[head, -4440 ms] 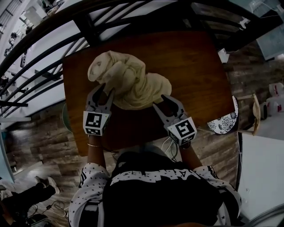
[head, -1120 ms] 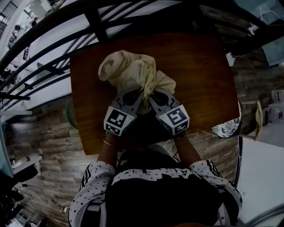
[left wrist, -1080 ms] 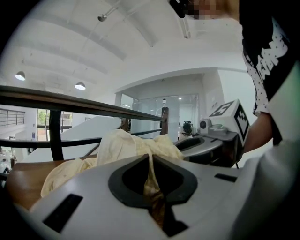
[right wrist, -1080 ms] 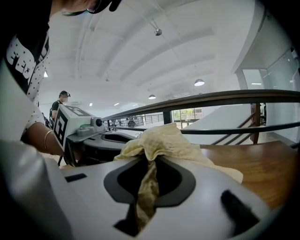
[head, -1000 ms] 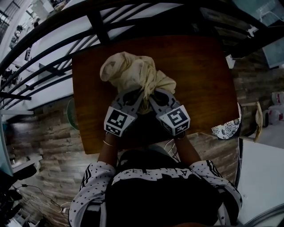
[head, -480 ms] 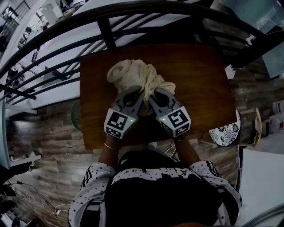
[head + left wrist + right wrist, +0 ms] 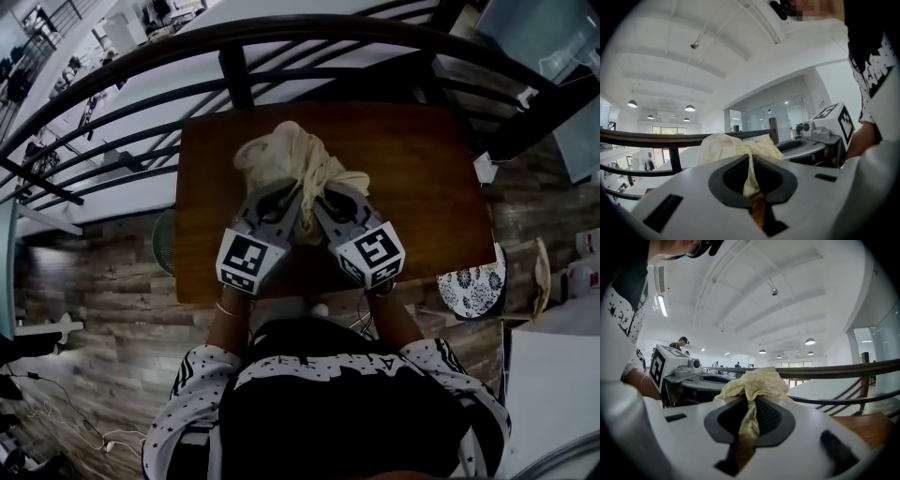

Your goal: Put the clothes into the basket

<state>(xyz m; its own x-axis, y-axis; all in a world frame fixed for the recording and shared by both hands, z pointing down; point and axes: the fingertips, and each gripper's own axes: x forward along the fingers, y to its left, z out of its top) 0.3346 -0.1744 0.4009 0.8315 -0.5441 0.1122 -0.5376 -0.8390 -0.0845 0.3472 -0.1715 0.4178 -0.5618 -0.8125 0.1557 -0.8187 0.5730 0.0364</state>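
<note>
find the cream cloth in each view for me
Head view: cloth at upper centre, over the table.
Left gripper view: centre, just below the middle.
Right gripper view: centre.
Shared landmark: the dark railing behind it.

Counts: 1 cream cloth bundle [image 7: 281, 155]; 2 grippers, i.e. left gripper [image 7: 292, 199] and right gripper [image 7: 325, 199]; 1 wooden table [image 7: 412, 178]; 1 round patterned item [image 7: 472, 286]; 1 round green item [image 7: 162, 267]; 1 person [image 7: 337, 412].
</note>
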